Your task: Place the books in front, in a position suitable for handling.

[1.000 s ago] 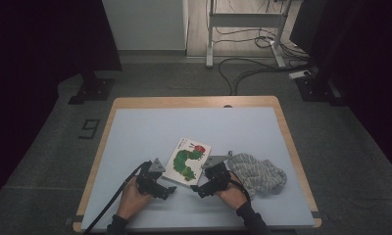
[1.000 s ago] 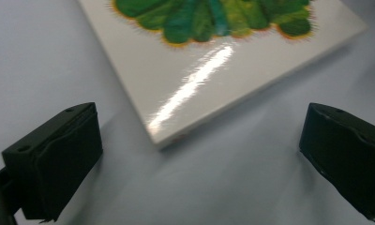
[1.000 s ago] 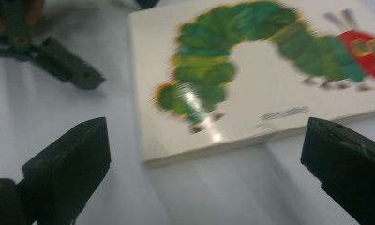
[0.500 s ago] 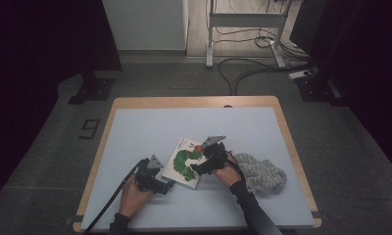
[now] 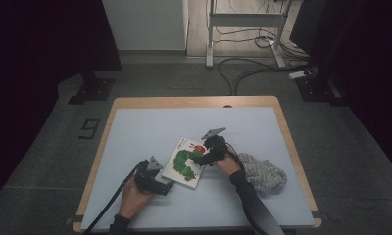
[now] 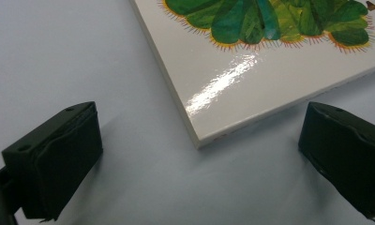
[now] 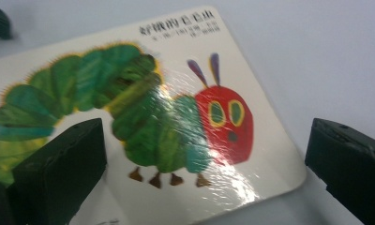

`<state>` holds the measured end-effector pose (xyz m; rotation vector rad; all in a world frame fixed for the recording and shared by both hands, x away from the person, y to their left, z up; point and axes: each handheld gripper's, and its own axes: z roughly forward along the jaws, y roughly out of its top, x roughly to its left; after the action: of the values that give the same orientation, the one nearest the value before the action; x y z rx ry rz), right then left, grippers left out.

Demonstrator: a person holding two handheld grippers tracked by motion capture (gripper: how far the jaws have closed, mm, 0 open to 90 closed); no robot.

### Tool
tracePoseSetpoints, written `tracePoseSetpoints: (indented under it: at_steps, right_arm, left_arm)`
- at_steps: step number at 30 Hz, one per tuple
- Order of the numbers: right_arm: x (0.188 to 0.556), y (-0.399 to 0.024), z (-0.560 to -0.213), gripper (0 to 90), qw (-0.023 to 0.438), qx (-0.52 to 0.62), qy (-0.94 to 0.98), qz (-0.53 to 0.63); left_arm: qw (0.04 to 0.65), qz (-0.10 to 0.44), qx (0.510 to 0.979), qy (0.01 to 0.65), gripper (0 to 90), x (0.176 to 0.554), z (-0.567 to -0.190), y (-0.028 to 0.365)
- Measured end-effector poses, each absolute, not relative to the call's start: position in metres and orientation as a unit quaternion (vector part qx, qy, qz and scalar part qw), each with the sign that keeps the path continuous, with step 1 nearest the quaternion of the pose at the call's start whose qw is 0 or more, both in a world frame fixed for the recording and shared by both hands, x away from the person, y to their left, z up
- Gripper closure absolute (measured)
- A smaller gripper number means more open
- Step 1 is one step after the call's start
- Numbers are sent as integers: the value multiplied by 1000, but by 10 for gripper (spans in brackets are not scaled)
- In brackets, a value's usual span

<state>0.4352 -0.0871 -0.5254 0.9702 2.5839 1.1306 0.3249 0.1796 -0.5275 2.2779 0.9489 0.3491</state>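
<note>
A white board book (image 5: 186, 161) with a green caterpillar on its cover lies flat on the pale blue table (image 5: 135, 132). My left gripper (image 5: 165, 187) sits low on the table at the book's near corner, open. In the left gripper view that corner (image 6: 209, 126) lies between the wide-apart pads (image 6: 59, 159), untouched. My right gripper (image 5: 200, 157) hovers over the book's far right part, open. In the right gripper view the caterpillar's red head (image 7: 225, 124) lies between the two pads (image 7: 63, 168), one over the cover and one beyond the book's edge.
A crumpled grey cloth (image 5: 263, 174) lies just right of the right forearm. The table has a wooden rim (image 5: 194, 100). Beyond it stand a white cabinet (image 5: 145, 24), a metal frame (image 5: 243, 19) and floor cables (image 5: 253, 68).
My right gripper has moved away from the grey cloth, forward and left, to above the book's head end. The left gripper crept slightly right toward the book's near corner.
</note>
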Motion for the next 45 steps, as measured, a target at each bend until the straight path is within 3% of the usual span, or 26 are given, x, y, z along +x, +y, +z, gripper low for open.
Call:
tracePoseSetpoints:
  at_steps: [2,21,30,45]
  right_arm:
    - [439,-90,-528,0,58,337,858,383]
    - [411,-90,-526,8,60,341,860,375]
    - [391,-90,-526,8,53,330,865,374]
    - [358,-87,-528,34,50,292,875,384]
  left_arm:
    - [320,132,866,361,0,325,-528,180]
    - [300,135,856,400,0,319,-524,199]
    - [311,121,875,352,0,285,-525,201]
    - [314,114,881,334,0,284,-525,202]
